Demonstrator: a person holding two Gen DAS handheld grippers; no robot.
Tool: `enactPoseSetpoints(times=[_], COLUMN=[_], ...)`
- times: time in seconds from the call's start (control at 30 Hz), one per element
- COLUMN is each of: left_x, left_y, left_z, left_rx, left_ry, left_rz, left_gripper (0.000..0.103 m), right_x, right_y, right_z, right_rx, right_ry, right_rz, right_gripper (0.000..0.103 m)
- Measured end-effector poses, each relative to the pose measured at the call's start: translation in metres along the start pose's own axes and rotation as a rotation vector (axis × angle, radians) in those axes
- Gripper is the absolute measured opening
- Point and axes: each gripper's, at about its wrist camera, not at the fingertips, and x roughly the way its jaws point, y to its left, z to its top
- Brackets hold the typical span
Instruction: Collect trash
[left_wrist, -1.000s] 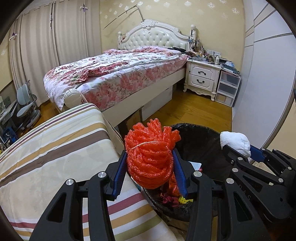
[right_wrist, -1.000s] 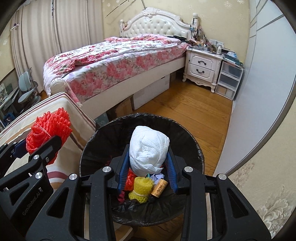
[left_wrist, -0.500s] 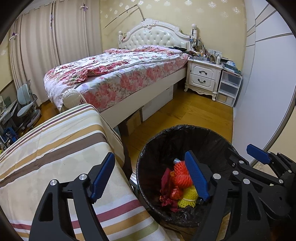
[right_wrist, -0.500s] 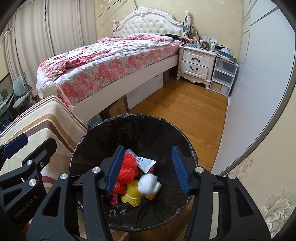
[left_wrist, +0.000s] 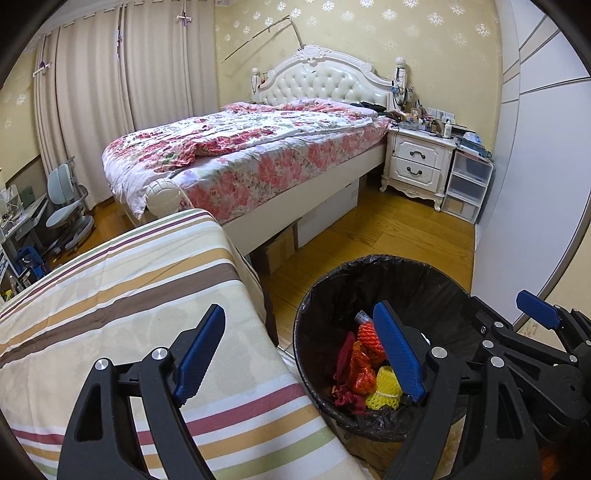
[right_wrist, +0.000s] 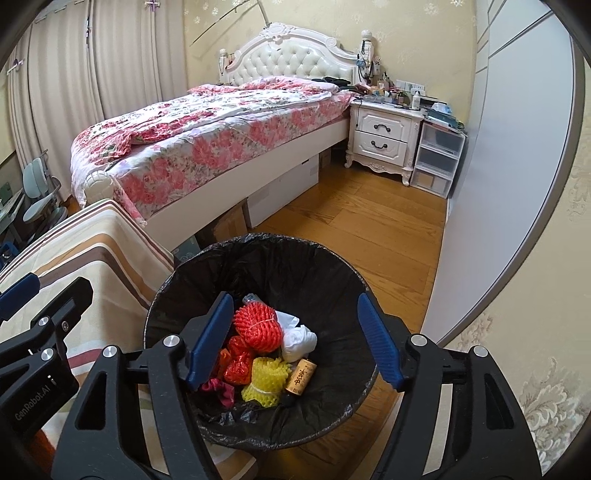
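Note:
A round bin with a black liner (right_wrist: 207, 269) (left_wrist: 332, 280) stands on the wood floor beside a striped table. Inside lie a red foam net (right_wrist: 256, 325) (left_wrist: 369, 338), a crumpled white tissue (right_wrist: 299, 338), a yellow foam net (right_wrist: 264, 378) (left_wrist: 384, 386), a small brown bottle (right_wrist: 301, 376) and dark red scraps (right_wrist: 218, 389). My right gripper (right_wrist: 293, 334) is open and empty above the bin. My left gripper (left_wrist: 297, 349) is open and empty, straddling the table's corner and the bin's left rim.
The striped tablecloth (left_wrist: 122, 288) covers the table at left. A floral bed (left_wrist: 258, 155) stands behind, with boxes under it. A white nightstand (left_wrist: 419, 164) and plastic drawers (left_wrist: 467, 184) stand at the back right. A grey wardrobe door (right_wrist: 509, 155) runs along the right.
Both grippers opened. The left let go of the red foam net and the right let go of the white tissue; both now lie in the bin.

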Motion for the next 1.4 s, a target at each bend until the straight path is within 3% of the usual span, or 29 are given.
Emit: enactPoseSetpoints(times=[0.27,0.77,1.4], left_x=[-0.022,-0.068,-0.074], left_y=[0.015,0.039,0.041], left_z=[-0.015,-0.041,-0.042], left_rx=[-0.029,-0.074,-0.076], left_ry=[-0.010,-0.028,-0.041], left_rz=[0.017,0.052,0.056], left_gripper=[0.080,0.081,0.081], right_x=[-0.026,-0.079,-0.093], right_y=[0.008,0.030,0.033], right_z=[-0.012,-0.034,-0.038], right_rx=[-0.014,-0.072,-0.078], right_ry=[-0.022,-0.071,-0.097], right_rz=[0.015,0.058,0.063], right_gripper=[0.076,0.077,0.077])
